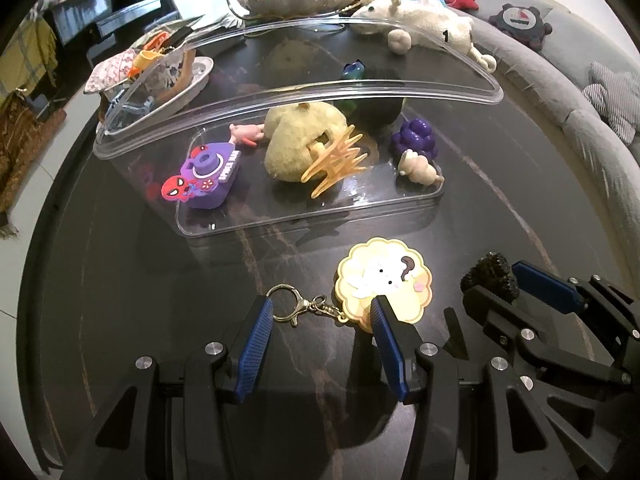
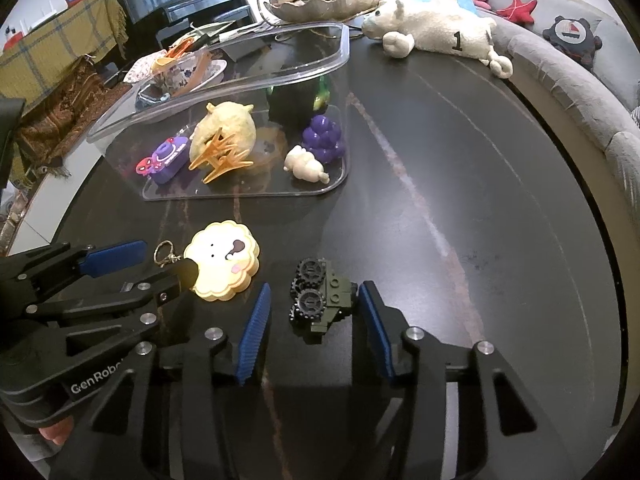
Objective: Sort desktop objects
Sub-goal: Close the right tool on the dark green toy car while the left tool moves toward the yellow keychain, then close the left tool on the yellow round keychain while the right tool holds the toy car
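A yellow flower-shaped keychain charm (image 1: 384,280) with a white animal on it lies on the dark table, its metal key ring (image 1: 280,294) to the left. My left gripper (image 1: 320,312) is open and straddles the ring and clasp; its right pad overlaps the charm's lower edge. A dark green and black toy truck (image 2: 320,300) lies on its side between the pads of my right gripper (image 2: 315,286), which is open, with a gap on the left side. The truck (image 1: 490,276) also shows in the left wrist view. A clear plastic box (image 1: 304,216) stands just beyond.
The box holds a purple camera toy (image 1: 208,176), a yellow plush (image 1: 296,136), an orange hair claw (image 1: 336,160), purple grapes (image 1: 414,140) and a cream figure (image 1: 418,166). A white plush sheep (image 2: 436,34), a cluttered dish (image 1: 172,76) and a grey sofa (image 2: 568,76) lie beyond.
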### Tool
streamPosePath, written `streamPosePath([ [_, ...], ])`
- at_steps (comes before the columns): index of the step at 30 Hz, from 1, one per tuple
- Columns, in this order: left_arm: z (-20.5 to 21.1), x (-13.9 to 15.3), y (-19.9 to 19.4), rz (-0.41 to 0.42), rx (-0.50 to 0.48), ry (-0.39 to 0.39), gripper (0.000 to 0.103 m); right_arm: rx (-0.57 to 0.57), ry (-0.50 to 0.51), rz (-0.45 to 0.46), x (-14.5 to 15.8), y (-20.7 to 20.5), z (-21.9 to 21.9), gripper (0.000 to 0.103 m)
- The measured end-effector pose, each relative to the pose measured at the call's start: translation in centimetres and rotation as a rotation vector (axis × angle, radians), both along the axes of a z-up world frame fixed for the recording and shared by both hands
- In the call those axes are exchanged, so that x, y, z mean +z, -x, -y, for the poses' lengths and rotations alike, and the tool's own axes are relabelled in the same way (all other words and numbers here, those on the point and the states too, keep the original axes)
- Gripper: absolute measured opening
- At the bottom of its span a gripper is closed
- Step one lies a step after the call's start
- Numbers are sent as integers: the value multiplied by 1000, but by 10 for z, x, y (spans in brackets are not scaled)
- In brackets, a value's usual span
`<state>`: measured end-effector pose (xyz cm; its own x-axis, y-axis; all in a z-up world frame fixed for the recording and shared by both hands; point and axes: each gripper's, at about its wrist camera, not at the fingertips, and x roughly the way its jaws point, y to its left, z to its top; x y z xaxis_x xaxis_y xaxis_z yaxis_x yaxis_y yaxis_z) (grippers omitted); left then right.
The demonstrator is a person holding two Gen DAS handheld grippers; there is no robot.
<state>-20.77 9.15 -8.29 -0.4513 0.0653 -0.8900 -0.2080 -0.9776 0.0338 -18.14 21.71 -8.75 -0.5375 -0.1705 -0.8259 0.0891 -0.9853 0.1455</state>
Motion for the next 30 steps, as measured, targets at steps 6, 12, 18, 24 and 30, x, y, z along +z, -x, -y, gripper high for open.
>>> streamPosePath([
  [6, -4, 0, -1, 2, -14, -2, 47, 20, 2, 8, -2, 1, 2, 31],
  [12, -2, 7, -3, 6, -21, -50, 47, 22, -26, -28, 10, -6, 4, 30],
  [18, -4, 10, -2, 27, -64, -120, 47, 5, -9, -52, 18, -11, -5, 30],
  [24, -9, 3, 5, 91, -124, -166, 47, -3, 12, -48, 17, -12, -13, 30],
  [30, -19, -1, 10, 87, -170, -140, 51, -15, 19, -34, 11, -9, -17, 30],
])
